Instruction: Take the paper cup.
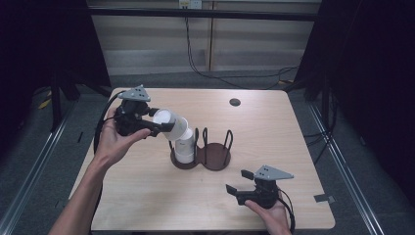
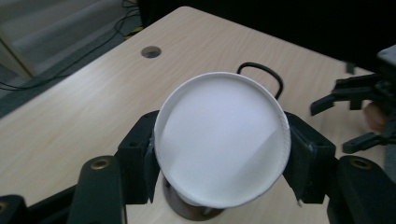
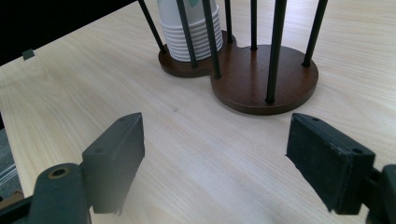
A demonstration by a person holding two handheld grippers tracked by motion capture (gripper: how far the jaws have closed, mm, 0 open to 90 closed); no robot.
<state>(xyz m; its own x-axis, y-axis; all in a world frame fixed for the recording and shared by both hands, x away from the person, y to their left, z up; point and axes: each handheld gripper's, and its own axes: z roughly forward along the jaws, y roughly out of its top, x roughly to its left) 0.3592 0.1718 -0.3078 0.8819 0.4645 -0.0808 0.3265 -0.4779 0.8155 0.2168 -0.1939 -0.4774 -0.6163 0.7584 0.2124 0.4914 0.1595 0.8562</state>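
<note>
My left gripper (image 1: 164, 125) is shut on a white paper cup (image 1: 174, 123), held tilted on its side just above the left end of a dark wooden cup holder (image 1: 215, 157). In the left gripper view the cup's round mouth (image 2: 219, 137) faces the camera, with a black pad pressed on each side. A stack of white cups (image 1: 185, 150) stands in the holder's left bay, inside thin black wire posts. The holder's right bay (image 3: 266, 74) has nothing in it. Near the table's front edge, my right gripper (image 1: 236, 180) is open with only bare tabletop (image 3: 210, 154) between its jaws.
The light wooden table (image 1: 147, 196) has a small round hole (image 1: 235, 102) near its far edge. Dark floor and cables lie beyond the table. In the left gripper view, the right gripper (image 2: 332, 126) sits off to the right of the held cup.
</note>
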